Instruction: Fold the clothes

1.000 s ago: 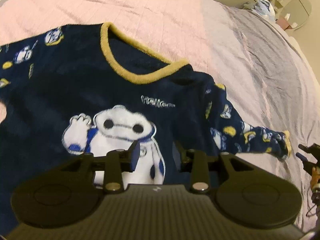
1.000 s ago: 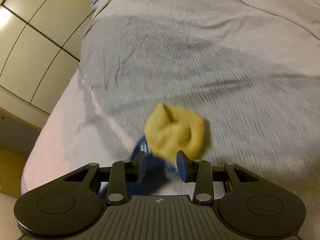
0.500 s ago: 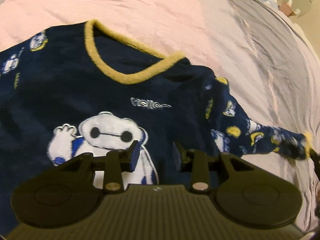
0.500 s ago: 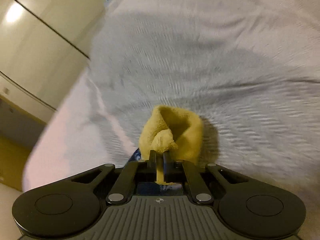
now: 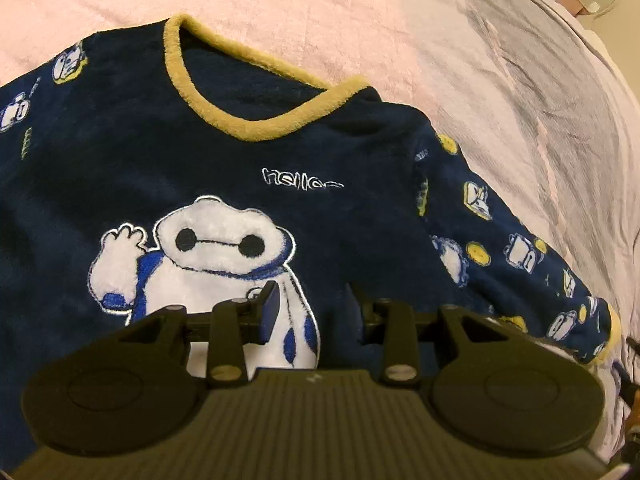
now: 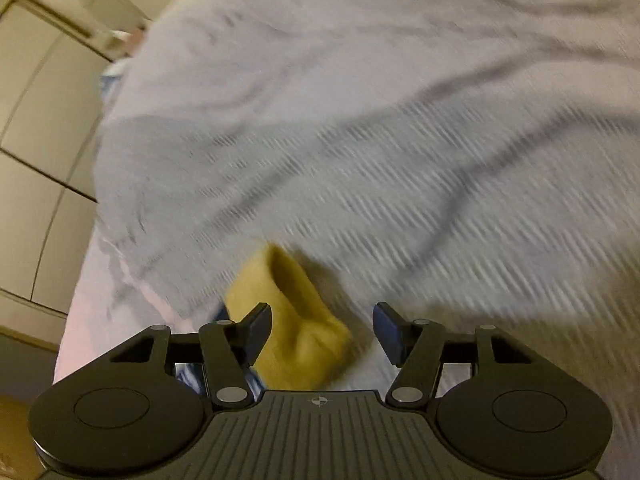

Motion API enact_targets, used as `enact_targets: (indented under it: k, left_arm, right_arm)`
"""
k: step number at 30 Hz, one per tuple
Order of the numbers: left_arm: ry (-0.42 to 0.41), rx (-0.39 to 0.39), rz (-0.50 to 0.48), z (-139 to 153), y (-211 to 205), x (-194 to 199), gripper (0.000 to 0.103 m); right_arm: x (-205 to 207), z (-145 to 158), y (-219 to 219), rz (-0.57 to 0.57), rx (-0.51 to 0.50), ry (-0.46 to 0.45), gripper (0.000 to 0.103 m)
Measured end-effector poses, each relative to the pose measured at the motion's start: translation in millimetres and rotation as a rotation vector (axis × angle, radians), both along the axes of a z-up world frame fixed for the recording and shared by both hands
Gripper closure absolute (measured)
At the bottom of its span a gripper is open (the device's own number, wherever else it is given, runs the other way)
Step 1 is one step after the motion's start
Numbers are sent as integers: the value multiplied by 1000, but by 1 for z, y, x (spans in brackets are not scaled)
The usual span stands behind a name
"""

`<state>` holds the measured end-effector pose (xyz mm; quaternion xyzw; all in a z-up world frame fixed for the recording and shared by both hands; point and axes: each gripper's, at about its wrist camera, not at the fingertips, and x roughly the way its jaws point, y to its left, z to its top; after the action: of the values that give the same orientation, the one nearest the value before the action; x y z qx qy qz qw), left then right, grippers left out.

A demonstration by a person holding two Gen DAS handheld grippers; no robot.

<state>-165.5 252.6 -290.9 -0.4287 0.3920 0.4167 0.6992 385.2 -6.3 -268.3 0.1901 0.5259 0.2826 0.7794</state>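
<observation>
Fleece lay flat on the pink-grey bedspread (image 5: pixel 500 92): a navy pyjama top (image 5: pixel 120 168), front up, one sleeve stretched out sideways. The left gripper (image 5: pixel 314 308) hovered over its white cartoon figure (image 5: pixel 216 264), jaws apart on nothing. The right gripper (image 6: pixel 322 330) was opening, the yellow cuff (image 6: pixel 298 320) loose between its pads.

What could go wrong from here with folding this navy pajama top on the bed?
1. The right tool is opening around the yellow cuff, its pads off the cloth. If it closes badly, the sleeve may bunch up.
2. The left tool hovers open over the white cartoon figure; grabbing there instead of an edge could wrinkle the top.
3. The blanket is wrinkled, so folds may come out uneven.
</observation>
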Motion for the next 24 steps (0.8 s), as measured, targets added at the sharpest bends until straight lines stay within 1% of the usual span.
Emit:
enact_targets:
  k: [3,4,5,6,7,9,11,13,14,15,16,17,18,20,21,24]
  left_arm:
    - [0,3,-5,-1,-1,0,73]
    - [1,4,-8,-1,-1,1,73]
    - [1,4,-8,-1,-2,0,73]
    - [1,5,-7,0,-2,-1,73]
    - [1,6,-7,0,-3,-2,73]
    - [2,3,0,1,-3,-5,73]
    - [11,0,9,-2,-3,-7,73]
    - [22,-10,21,-7,-2,-6,73]
    - [22,-20,28,-10,-1,-4,73]
    - [15,-28,29,-12,0,-2,73]
    - [5,-26,17,-11,-1,1,73]
    - [-5,-24,4,-10,-1,3,73]
    - [1,-13,-16,-10,-2,6,73]
    - [22,0,-46,-11,-2,11,73]
    - [26,-4,-44,-13,-2,12,73]
    - [22,-19,-29,-16,-1,13,73]
  right_arm:
    - [17,-10,29,85,26,24,43]
    - [17,-11,38,127,-3,37,54]
    - [16,-11,46,172,-43,50,102]
    - [14,-11,55,218,-82,63,101]
    - [9,-5,59,251,-122,49,101]
    - [-5,19,48,275,-154,8,101]
    - [-11,31,32,214,-238,34,101]
    - [-11,13,20,205,-360,95,100]
    - [-10,2,14,203,-424,127,92]
    - [-9,-3,11,207,-419,133,87]
    - [-7,-5,9,212,-395,131,77]
    - [-5,-8,7,217,-371,130,70]
    - [-3,-11,5,222,-346,128,66]
    - [3,-7,3,194,-263,94,45]
    - [6,-5,2,178,-220,75,41]
    - [17,-18,13,194,-209,69,40]
